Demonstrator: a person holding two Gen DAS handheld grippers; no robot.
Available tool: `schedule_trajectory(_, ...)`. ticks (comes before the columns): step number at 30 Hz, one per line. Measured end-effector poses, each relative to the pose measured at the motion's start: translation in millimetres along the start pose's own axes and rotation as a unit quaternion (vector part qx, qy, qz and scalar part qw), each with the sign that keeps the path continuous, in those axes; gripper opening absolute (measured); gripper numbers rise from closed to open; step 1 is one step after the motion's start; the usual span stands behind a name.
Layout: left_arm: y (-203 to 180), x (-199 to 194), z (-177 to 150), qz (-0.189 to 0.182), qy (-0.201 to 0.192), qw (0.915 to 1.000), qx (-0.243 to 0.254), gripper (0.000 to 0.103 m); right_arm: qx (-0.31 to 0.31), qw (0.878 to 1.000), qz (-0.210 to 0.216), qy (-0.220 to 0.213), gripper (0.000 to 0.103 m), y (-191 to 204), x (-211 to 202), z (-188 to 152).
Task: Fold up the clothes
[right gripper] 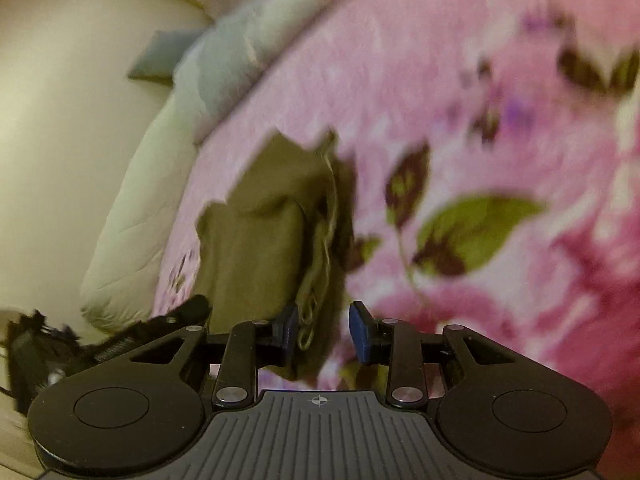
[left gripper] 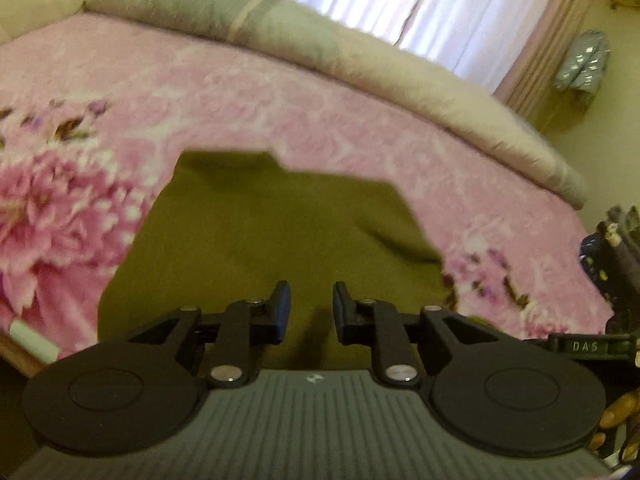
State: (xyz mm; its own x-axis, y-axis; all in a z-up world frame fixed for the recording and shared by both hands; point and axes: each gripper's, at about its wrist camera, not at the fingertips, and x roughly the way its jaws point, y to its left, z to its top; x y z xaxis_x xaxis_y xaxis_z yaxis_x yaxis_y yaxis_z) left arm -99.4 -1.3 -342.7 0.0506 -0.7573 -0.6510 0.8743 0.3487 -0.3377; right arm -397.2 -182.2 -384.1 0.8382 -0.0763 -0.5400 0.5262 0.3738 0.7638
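Looking down, I see both tools, left tool (left gripper: 308, 312) and right tool (right gripper: 324, 334), open and empty over the soft olive garment (left gripper: 260, 240), angular-edged on the fuzzy pink floral bed (left gripper: 280, 92).

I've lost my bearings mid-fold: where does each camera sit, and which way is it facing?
Left wrist: on the left gripper, looking down across the olive garment on the pink floral bedspread toward the curtains; jaws apart and empty; fingers of a hand show at the right edge.
Right wrist: on the right gripper, tilted, facing the garment's bunched edge and the bedspread; jaws apart, no hand visible.
Shared: garment, bedspread, pale duvet.
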Motion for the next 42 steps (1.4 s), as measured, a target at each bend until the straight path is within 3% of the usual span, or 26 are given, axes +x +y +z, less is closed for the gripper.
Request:
schedule_trajectory(3,-0.2,10.9,-5.6,0.002,0.024,0.9997,0.001,0.018,-0.047,0.998,0.005,-0.041,0.033,20.7,-6.3,-6.4)
schedule_trajectory(5,4.1,16.5,-11.9,0.003,0.027,0.9996,-0.009,0.018,-0.067,0.997,0.012,-0.032,0.033,29.8,6.3,-16.1)
schedule_trajectory(8,9.5,3.4,-8.6,-0.001,0.017,0.9994,-0.031,0.018,-0.081,0.995,-0.061,0.010,0.033,31.5,31.3,-31.8)
schedule_trajectory(11,12.2,-6.0,-5.9,0.017,0.013,0.9996,-0.016,0.018,-0.051,0.998,-0.048,0.004,0.033,21.6,23.2,-30.1)
schedule_trajectory(16,15.3,-8.0,3.1,0.036,0.022,0.9991,0.005,0.020,-0.072,0.992,-0.102,-0.021,0.033,23.3,-3.3,-18.0)
schedule_trajectory(19,13.7,-4.5,12.1,0.052,0.016,0.9982,0.024,0.021,-0.081,0.990,-0.108,-0.030,0.033,33.9,-6.6,-13.8)
schedule_trajectory(25,9.9,12.6,18.5,0.032,0.024,0.9978,0.054,0.021,-0.118,0.988,-0.098,-0.032,0.033,51.3,16.4,-10.5)
schedule_trajectory(27,13.0,16.8,22.4,0.031,0.024,0.9978,0.054,0.021,-0.113,0.984,-0.133,-0.020,0.033,53.6,29.1,-7.9)
schedule_trajectory(29,18.7,18.0,34.8,0.022,0.009,0.9987,0.046,0.018,-0.117,0.986,-0.113,-0.045,0.033,59.1,22.1,-4.0)
schedule_trajectory(32,21.9,29.4,57.6,0.014,-0.014,0.9986,0.050,0.015,-0.146,0.979,-0.118,-0.080,0.033,73.8,22.3,11.1)
schedule_trajectory(38,30.0,95.8,74.0,0.001,0.012,0.9984,0.056,0.017,-0.204,0.968,-0.119,-0.089,0.033,91.2,74.3,36.1)
schedule_trajectory(42,40.7,109.2,64.6,-0.007,-0.010,0.9985,0.054,0.018,-0.223,0.957,-0.169,-0.073,0.033,71.5,115.2,36.8)
